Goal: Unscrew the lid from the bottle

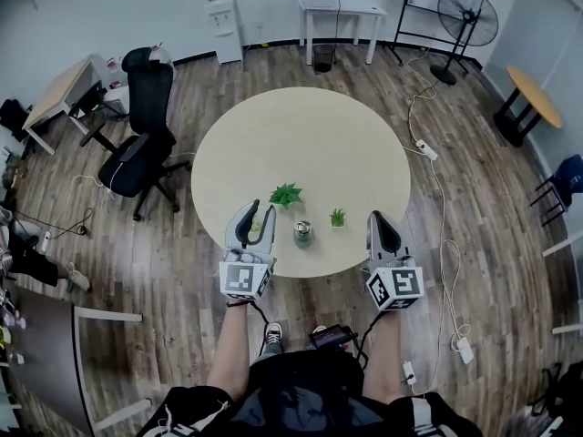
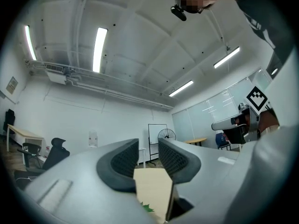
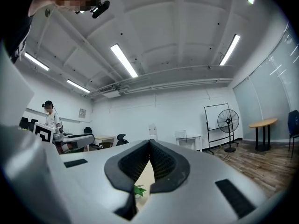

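Observation:
A small bottle with a metallic lid (image 1: 302,233) stands upright near the front edge of the round beige table (image 1: 301,135). My left gripper (image 1: 258,210) hovers at the table's edge just left of the bottle. Its jaws stand a little apart with nothing between them (image 2: 148,146). My right gripper (image 1: 381,218) is held off the front right edge, to the right of the bottle, and its jaws are shut and empty (image 3: 150,143). Both gripper views point up and across the room, so neither shows the bottle.
A leafy green plant (image 1: 286,194) and a smaller potted plant (image 1: 338,218) stand just behind the bottle. A black office chair (image 1: 141,144) is to the table's left. Cables and a power strip (image 1: 426,149) run over the floor on the right. A fan (image 1: 469,21) stands at the back.

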The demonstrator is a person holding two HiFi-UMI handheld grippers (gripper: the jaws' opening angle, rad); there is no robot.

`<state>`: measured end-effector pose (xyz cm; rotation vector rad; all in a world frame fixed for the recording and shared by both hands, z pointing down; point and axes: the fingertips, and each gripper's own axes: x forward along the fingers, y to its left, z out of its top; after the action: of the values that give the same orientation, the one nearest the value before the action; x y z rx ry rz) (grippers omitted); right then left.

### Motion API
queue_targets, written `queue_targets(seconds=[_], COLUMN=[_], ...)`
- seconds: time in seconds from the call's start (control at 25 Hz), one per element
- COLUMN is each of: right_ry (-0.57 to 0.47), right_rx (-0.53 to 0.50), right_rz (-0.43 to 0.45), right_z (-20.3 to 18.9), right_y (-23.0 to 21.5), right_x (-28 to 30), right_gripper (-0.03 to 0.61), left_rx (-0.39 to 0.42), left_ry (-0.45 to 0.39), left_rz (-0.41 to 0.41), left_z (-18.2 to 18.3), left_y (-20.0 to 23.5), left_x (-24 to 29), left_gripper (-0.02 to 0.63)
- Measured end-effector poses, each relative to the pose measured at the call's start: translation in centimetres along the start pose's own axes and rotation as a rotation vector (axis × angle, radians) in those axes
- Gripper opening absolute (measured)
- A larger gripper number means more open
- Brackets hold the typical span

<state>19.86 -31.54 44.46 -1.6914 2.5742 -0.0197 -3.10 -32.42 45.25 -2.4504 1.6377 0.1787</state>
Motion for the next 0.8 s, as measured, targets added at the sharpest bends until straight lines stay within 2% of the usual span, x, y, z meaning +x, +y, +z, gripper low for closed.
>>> queue_targets(seconds=[0.12, 0.2, 0.36, 0.52, 0.68, 0.8], right_ry=[0.011, 0.017, 0.028, 0.041, 0.090, 0.109], right_rx=[0.005, 0.002, 0.006, 0.037, 0.008, -0.009], right_rz=[-0.002, -0.003, -0.005, 0.000, 0.027, 0.040], right_z=[-0.2, -0.4, -0.8, -2.2, -3.5, -4.1], right_y=[-0.4, -0.6, -0.9, -0.6, 0.1, 0.4], right_x=[0.2, 0.3, 0.1, 0.1, -0.4, -0.4], right_gripper=[0.005, 0.005, 0.005, 0.005, 0.005, 0.005], left_rx=[-0.022, -0.023, -0.055, -0.049, -0.108, -0.131], left_ry=[-0.027, -0.024, 0.009, 0.125, 0.232, 0.287], left_rz=[-0.060, -0.082, -0.081, -0.123, -0.149, -0.167], left_z=[-0.6, -1.8, -6.7, -14.9, -22.1, -26.2], left_y=[-1.1, -1.6, -2.4, -4.0, -5.8, -6.7], left_x=[1.0, 1.6, 2.3, 2.5, 1.7, 1.6], left_gripper=[0.314, 0.397, 0.432, 0.443, 0.456, 0.457])
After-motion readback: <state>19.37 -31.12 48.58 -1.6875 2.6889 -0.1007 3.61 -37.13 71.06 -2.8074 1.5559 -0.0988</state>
